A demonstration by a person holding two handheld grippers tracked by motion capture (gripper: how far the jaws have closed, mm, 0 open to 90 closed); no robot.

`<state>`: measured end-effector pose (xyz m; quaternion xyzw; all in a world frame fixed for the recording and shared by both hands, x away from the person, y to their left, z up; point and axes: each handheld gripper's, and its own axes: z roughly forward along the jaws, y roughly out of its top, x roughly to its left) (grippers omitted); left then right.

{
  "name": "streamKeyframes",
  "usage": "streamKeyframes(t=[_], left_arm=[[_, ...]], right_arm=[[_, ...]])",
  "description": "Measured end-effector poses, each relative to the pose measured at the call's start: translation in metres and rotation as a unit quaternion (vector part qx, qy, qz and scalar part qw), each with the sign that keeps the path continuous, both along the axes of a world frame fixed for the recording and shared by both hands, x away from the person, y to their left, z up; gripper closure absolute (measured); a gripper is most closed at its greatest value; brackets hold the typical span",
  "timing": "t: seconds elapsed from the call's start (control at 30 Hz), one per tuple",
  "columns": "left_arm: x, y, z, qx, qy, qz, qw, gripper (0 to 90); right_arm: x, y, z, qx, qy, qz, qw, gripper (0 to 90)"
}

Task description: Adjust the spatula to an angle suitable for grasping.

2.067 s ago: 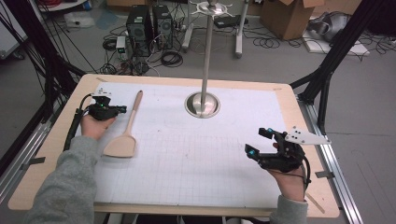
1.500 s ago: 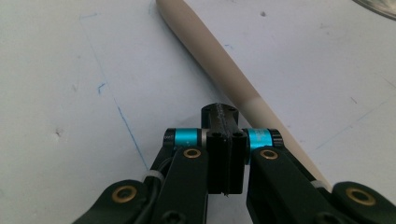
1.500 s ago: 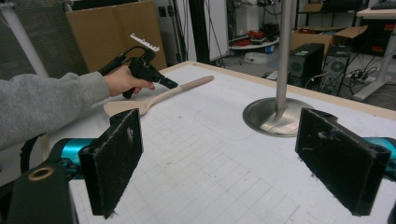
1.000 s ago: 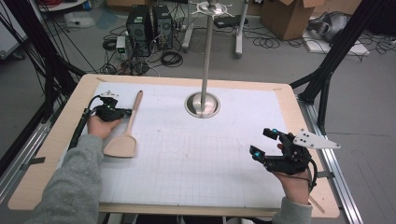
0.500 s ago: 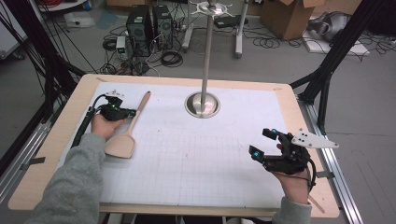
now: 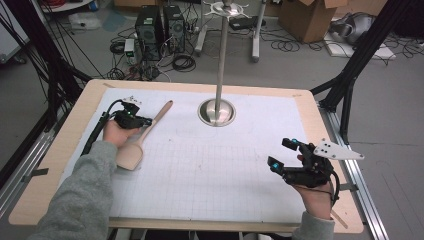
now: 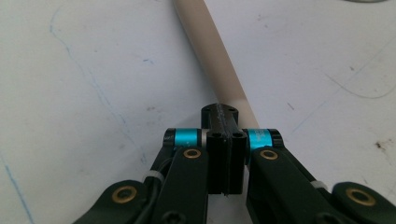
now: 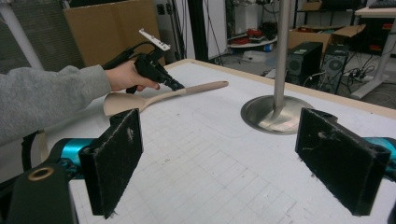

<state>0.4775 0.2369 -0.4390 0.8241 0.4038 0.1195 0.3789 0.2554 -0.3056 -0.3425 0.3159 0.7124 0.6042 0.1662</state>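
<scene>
A wooden spoon (image 6: 131,155) lies on the white gridded sheet at the left, bowl toward me and handle (image 7: 210,51) slanting to the far right. My left gripper (image 6: 147,121) is shut, pads together with nothing between them. Its tips (image 7: 219,114) rest against the left side of the handle about halfway along. From the right gripper view, that left gripper (image 8: 176,87) touches the spoon (image 8: 201,87) from above and behind. My right gripper (image 6: 281,152) hovers over the right front of the sheet. It is open (image 8: 233,158) and holds nothing.
A metal pole rises from a round steel base (image 6: 216,111) at the middle back of the wooden table (image 6: 320,125). A black cable (image 6: 97,132) trails from the left gripper along the left edge. Computers, cables and boxes stand on the floor beyond the table.
The left hand has moved right and a little away from me. The spoon's handle end has swung to the right with it while the bowl stayed in place. The right gripper has held still.
</scene>
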Motion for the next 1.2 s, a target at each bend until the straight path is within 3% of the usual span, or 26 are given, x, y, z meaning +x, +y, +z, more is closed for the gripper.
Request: streamKeyframes(t=[0.27,0.87,1.2], left_arm=[[0.000,-0.004,0.000,-0.005,0.006,-0.013,0.9999,89.8],[0.005,-0.015,0.005,0.028,0.018,-0.035,0.9988,89.8],[0.008,-0.031,0.008,0.039,0.026,-0.049,0.9977,89.8]], right_arm=[[0.001,0.001,-0.001,-0.002,0.003,0.001,1.0000,14.0],[0.001,0.002,-0.002,-0.003,0.003,0.002,1.0000,14.1],[0.000,-0.002,-0.001,0.001,0.001,-0.002,1.0000,14.1]])
